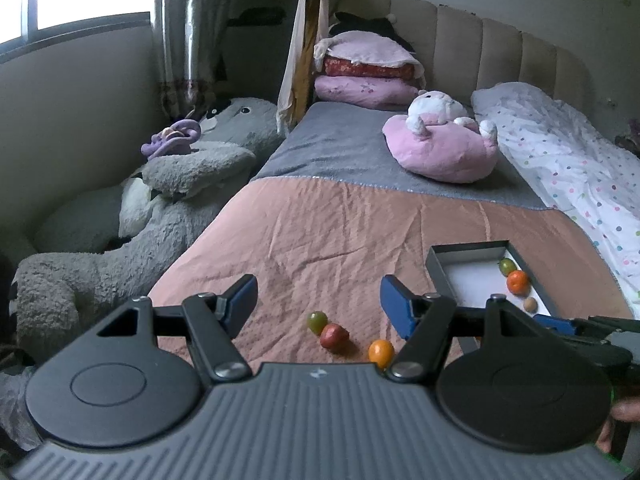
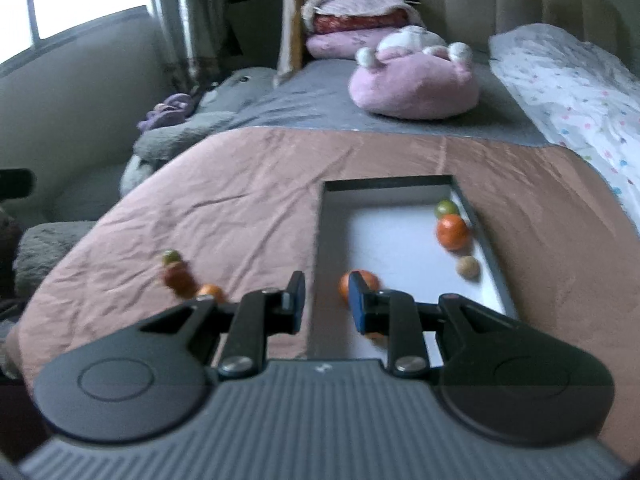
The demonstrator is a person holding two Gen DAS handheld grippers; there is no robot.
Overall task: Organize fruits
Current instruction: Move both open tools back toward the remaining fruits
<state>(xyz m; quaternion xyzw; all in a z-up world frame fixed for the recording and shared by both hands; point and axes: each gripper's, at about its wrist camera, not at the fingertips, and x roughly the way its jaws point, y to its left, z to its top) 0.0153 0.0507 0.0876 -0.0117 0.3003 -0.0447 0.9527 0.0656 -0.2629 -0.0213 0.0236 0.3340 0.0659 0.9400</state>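
Observation:
A green fruit [image 1: 316,321], a red fruit [image 1: 333,337] and an orange fruit [image 1: 380,351] lie on the pink bedspread. My left gripper [image 1: 318,300] is open and empty above them. A grey box [image 2: 404,184] with a white floor holds a green fruit [image 2: 446,209], an orange [image 2: 452,232] and a small tan fruit [image 2: 467,267]. My right gripper [image 2: 326,300] is open over the box's near left wall. Another orange fruit [image 2: 345,286] lies in the box just behind its right finger [image 2: 358,304]. The three loose fruits also show blurred in the right wrist view [image 2: 180,276].
A pink plush toy [image 1: 444,144] and stacked pillows [image 1: 364,68] lie at the bed's far end. A dotted white quilt [image 1: 568,152] runs along the right. A large grey plush [image 1: 160,200] sits beside the bed's left edge. The right gripper [image 1: 588,330] shows at the left view's right edge.

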